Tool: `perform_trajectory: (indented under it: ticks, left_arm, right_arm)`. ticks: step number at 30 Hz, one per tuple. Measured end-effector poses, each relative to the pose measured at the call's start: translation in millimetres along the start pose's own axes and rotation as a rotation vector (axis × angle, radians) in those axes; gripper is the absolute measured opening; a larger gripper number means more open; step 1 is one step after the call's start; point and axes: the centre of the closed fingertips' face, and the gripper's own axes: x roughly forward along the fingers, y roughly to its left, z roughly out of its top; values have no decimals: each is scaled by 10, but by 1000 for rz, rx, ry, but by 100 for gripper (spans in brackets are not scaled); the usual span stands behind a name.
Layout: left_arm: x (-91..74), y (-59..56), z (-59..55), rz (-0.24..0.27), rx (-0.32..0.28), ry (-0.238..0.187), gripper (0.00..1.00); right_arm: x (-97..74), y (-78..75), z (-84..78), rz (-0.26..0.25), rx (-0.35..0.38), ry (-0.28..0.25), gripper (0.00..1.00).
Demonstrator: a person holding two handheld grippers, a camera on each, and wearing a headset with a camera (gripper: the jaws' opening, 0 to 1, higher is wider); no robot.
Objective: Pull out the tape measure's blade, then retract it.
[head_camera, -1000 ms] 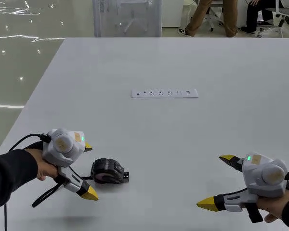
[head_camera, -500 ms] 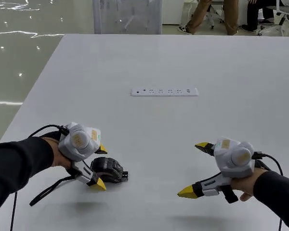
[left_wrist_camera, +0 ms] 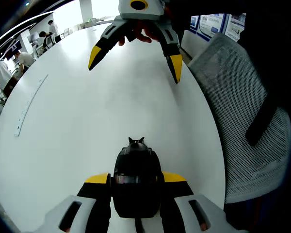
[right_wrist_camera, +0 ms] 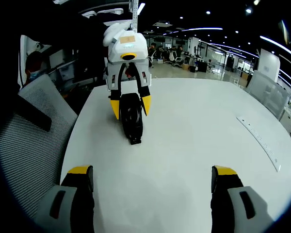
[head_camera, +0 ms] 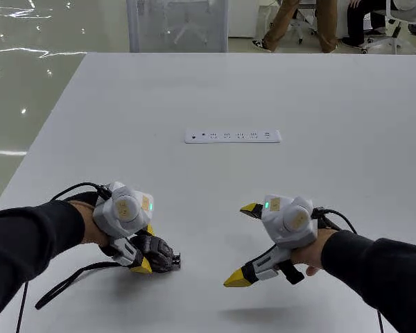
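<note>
A black tape measure point(head_camera: 161, 254) lies on the white table point(head_camera: 215, 90) at the near left, its blade tip point(head_camera: 175, 261) pointing right and the blade not drawn out. My left gripper point(head_camera: 146, 248) is shut on its case; in the left gripper view the yellow tips press both sides of the tape measure point(left_wrist_camera: 137, 182). My right gripper point(head_camera: 243, 244) hovers open a short way to the right, aimed at the blade tip point(right_wrist_camera: 135, 141). In the right gripper view my right gripper point(right_wrist_camera: 152, 171) faces the tape measure point(right_wrist_camera: 131, 119) and my left gripper point(right_wrist_camera: 131, 106).
A white power strip point(head_camera: 232, 136) lies mid-table, well beyond both grippers. A mesh chair point(left_wrist_camera: 242, 121) stands at the near table edge. A person's legs point(head_camera: 291, 21) and office chairs are past the far edge. A black cable point(head_camera: 69, 284) trails from the left gripper.
My left gripper slid right onto the tape measure and closed on its case. My right gripper moved left and forward toward it, still open.
</note>
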Motion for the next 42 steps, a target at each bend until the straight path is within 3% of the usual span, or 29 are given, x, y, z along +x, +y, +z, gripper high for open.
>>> perform_trajectory:
  ticks: [7,15,19,28,30,40,42]
  left_arm:
    - [1,8,-8,34,-11,-1,34]
    - [6,-1,-8,42,-7,12,34]
    - [-7,9,-1,45,-21,-23,33]
    - [5,21,-5,41,-27,-30,33]
    - [4,19,-6,41,-28,-30,33]
    - [3,13,-5,37,-28,-41,34]
    - [3,14,-4,36,-31,-45,34]
  right_arm:
    - [170,21,171,36,-35,-16,91]
    - [423,209,172,83,-64,7,77]
    - [569,293,185,110,-91,22,70]
    - [787,261,245,112,-107,29,62]
    - [822,273,213,129,-66,60,55]
    - [933,312,240,151,-93,72,23]
    - [949,311,274,152,-69,55,25]
